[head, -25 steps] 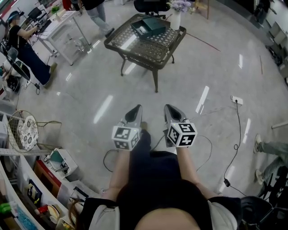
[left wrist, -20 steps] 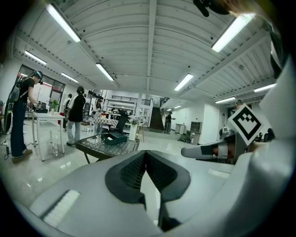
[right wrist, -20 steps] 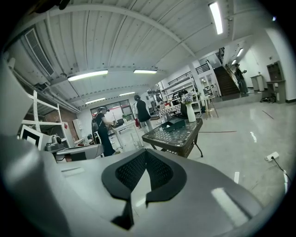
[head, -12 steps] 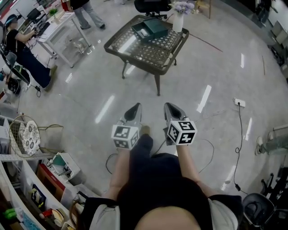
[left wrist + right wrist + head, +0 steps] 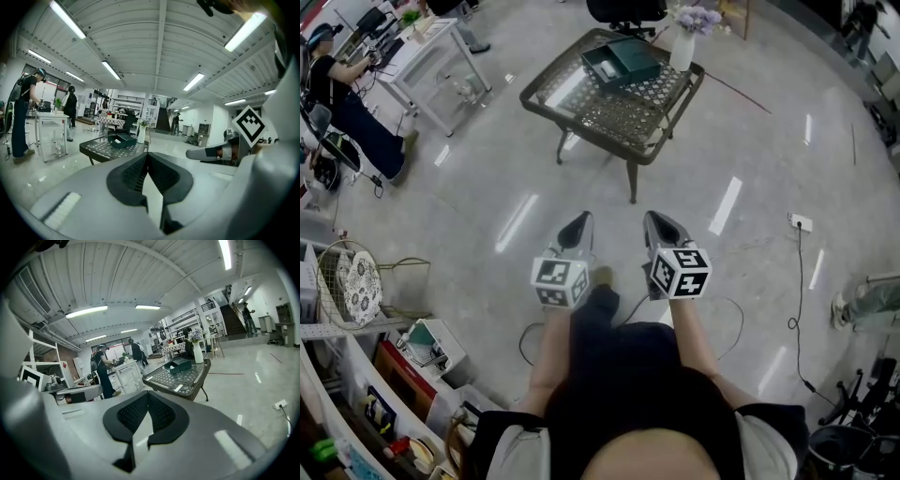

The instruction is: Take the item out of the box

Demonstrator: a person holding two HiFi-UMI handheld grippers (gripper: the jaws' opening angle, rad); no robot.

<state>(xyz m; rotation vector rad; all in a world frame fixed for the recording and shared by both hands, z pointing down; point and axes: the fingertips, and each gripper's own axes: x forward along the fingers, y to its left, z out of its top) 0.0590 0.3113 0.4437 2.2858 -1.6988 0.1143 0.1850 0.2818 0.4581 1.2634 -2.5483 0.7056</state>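
Okay, both my grippers are empty. The left gripper (image 5: 578, 226) has its jaws together with nothing between them, and the right gripper (image 5: 660, 225) is the same, pads meeting at the tips. I hold them side by side at waist level, pointing ahead.

The dark green box (image 5: 623, 60) sits on the far part of the wicker table (image 5: 577, 127), next to a white vase (image 5: 682, 49), well apart from my jaws across bare floor. It lies straight ahead, about in line with the gap between the grippers, so neither hand is clearly nearer. Its long axis runs roughly across my line of approach.

The head view looks down into the box: there's something pale (image 5: 606, 66) inside, too small to name. The gripper views only catch the box (image 5: 178, 364) side-on, with its contents barely visible.
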